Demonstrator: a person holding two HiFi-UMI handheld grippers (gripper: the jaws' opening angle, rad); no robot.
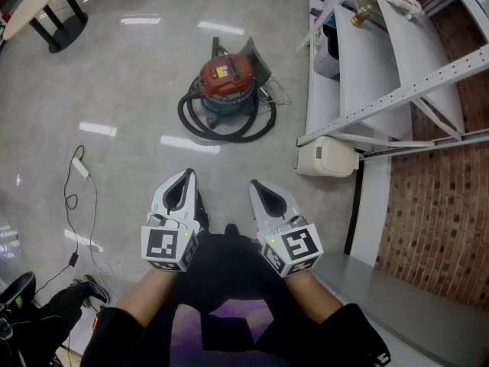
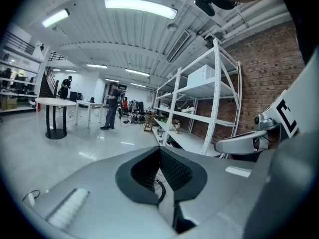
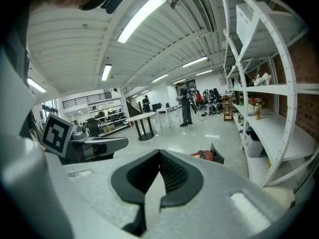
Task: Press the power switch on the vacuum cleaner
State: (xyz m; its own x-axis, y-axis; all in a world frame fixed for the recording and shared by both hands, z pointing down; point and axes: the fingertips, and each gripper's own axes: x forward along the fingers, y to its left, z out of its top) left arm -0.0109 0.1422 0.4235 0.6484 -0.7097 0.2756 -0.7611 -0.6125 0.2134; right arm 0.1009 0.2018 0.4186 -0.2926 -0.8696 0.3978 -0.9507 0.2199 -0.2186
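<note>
Red-lidded, the vacuum cleaner (image 1: 227, 79) stands on the glossy grey floor (image 1: 137, 90), with its black hose (image 1: 221, 134) coiled round the base. It is near the white shelving rack (image 1: 367, 75) and well apart from both grippers. A cream plastic container (image 1: 327, 157) lies at the rack's foot; its contents cannot be made out.

In the left gripper view, the left gripper (image 2: 159, 148) has its jaws pressed together on nothing.

In the right gripper view, the right gripper (image 3: 159, 153) is likewise closed and empty. A dark bin (image 3: 253, 143) sits on the rack's lowest shelf, its inside hidden.

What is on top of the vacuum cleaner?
The vacuum cleaner has a red lid bearing a small yellowish label. No power switch can be made out at this size, and the lid's far side is hidden.
</note>
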